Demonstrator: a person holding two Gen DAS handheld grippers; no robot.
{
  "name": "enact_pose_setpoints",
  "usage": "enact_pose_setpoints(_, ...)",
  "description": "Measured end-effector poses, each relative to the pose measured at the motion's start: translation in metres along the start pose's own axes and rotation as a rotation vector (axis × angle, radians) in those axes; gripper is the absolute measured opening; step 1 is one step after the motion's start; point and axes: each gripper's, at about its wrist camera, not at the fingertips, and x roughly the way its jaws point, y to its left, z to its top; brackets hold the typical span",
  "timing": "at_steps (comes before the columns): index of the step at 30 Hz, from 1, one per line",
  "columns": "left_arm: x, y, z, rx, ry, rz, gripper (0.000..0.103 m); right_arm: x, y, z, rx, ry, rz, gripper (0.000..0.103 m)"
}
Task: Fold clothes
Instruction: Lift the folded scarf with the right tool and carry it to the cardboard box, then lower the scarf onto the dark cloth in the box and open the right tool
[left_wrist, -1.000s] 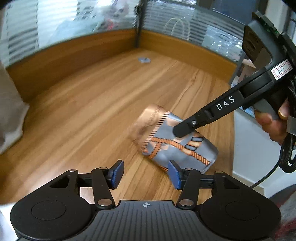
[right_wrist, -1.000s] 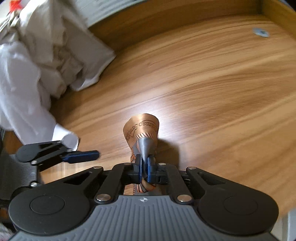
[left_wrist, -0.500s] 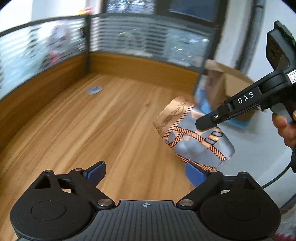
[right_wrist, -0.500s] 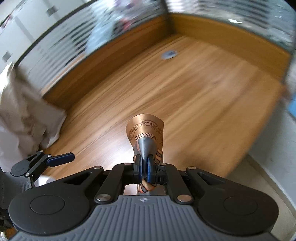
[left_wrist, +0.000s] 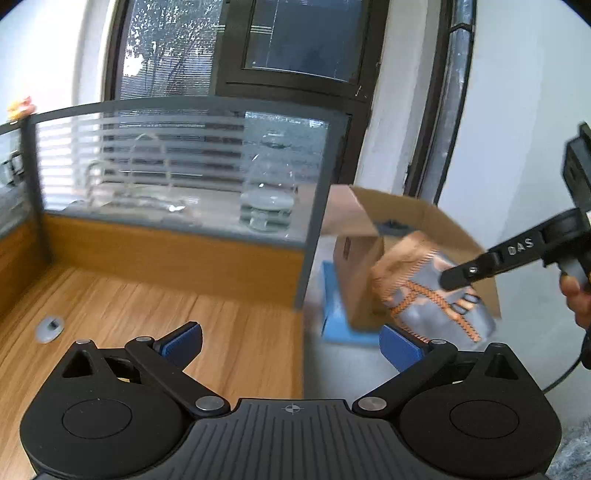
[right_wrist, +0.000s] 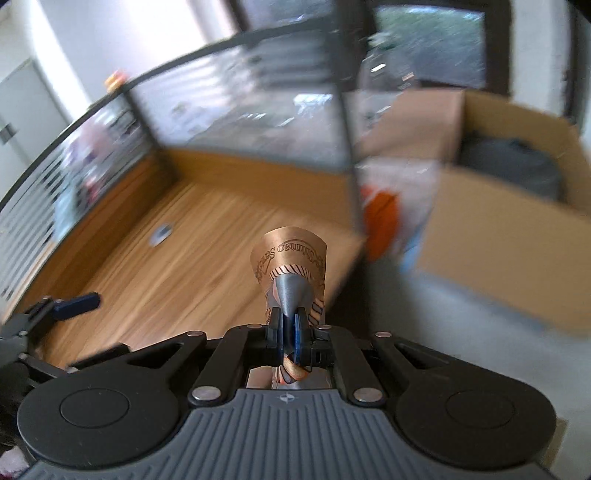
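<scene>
A small folded garment, grey with orange rope print and a copper waistband, hangs in the air past the desk's right edge, in front of a cardboard box. My right gripper is shut on it; its black fingers show in the left wrist view. My left gripper is open and empty, its blue pads wide apart over the desk's right edge. Its left finger also shows in the right wrist view.
The wooden desk has glass partitions at the back and right, and a small grey disc on it. The open cardboard box stands on the floor to the right with dark cloth inside. A blue mat lies under it.
Both grippers have swung right and tilted up. The right gripper has carried the folded garment off the desk toward the cardboard box. The white clothes pile has left the view.
</scene>
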Motion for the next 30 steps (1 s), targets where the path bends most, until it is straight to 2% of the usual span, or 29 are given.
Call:
enact_pose_setpoints(7,0.078,-0.038,0.063,-0.027,-0.005,-0.09,0.102,-0.004,-0.126,0.095,0.064,-0.11,-0.104,0.006)
enact_pose_setpoints(12,0.112,-0.055,0.083,0.018,0.007,-0.054,0.102,0.018,-0.204,0.152,0.138,-0.154,-0.16,0.006)
enact_pose_setpoints(15,0.122,-0.055,0.09,0.011,0.02,-0.024,0.102,0.05,-0.248,0.175,0.239,-0.133,-0.156,0.006)
enact_pose_setpoints(19,0.127,-0.049,0.096,-0.021,0.038,0.034,0.102,0.097,-0.292,0.197,0.367,-0.105,-0.14,0.006)
enact_pose_setpoints(26,0.138,-0.038,0.102,-0.077,0.081,0.115,0.102,0.154,-0.33,0.209,0.559,-0.097,-0.074,0.006)
enact_pose_setpoints(30,0.138,-0.039,0.107,-0.086,0.091,0.104,0.102,0.177,-0.355,0.204,0.607,-0.045,-0.136,0.007)
